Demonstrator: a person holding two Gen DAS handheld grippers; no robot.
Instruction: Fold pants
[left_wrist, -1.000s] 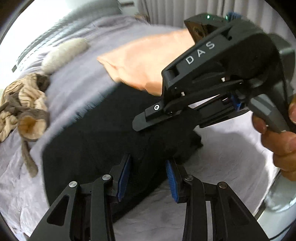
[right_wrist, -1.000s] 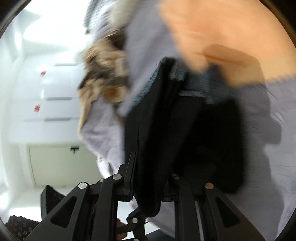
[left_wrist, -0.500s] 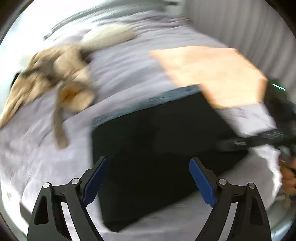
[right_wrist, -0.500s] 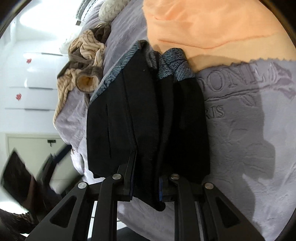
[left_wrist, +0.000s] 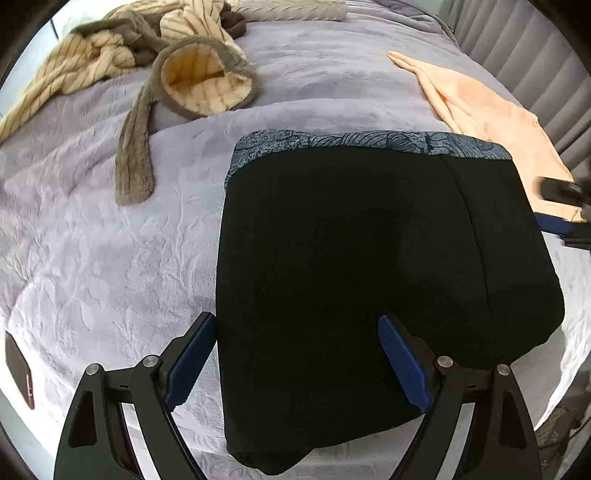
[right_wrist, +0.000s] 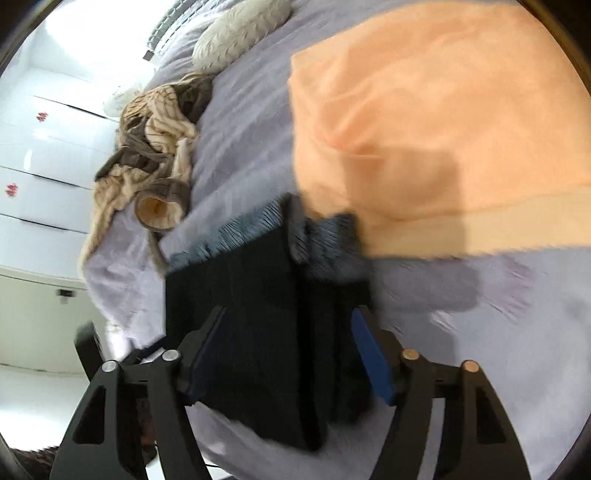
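Observation:
The black pants (left_wrist: 351, 258) lie folded flat on the lilac bedspread (left_wrist: 92, 240), their blue-grey patterned waistband (left_wrist: 332, 142) at the far edge. My left gripper (left_wrist: 295, 332) hovers over the near part of the pants, open wide, with nothing pinched. In the left wrist view my right gripper (left_wrist: 561, 210) shows at the pants' right edge. In the right wrist view the right gripper (right_wrist: 291, 317) straddles the stacked layers of the pants (right_wrist: 258, 314). Its jaws are opening, and the blue pads (right_wrist: 369, 354) stand clear of the cloth.
A striped beige and brown garment (left_wrist: 147, 55) lies crumpled at the far left of the bed. An orange garment (left_wrist: 491, 110) lies flat just beyond the waistband on the right. A grey knitted cushion (right_wrist: 240, 33) sits further back. White cupboard doors (right_wrist: 44, 166) stand past the bed's edge.
The left gripper opened wide, let go of the pants and swung round over them. The right gripper's jaws parted from the fold they pinched. The pants now lie flat.

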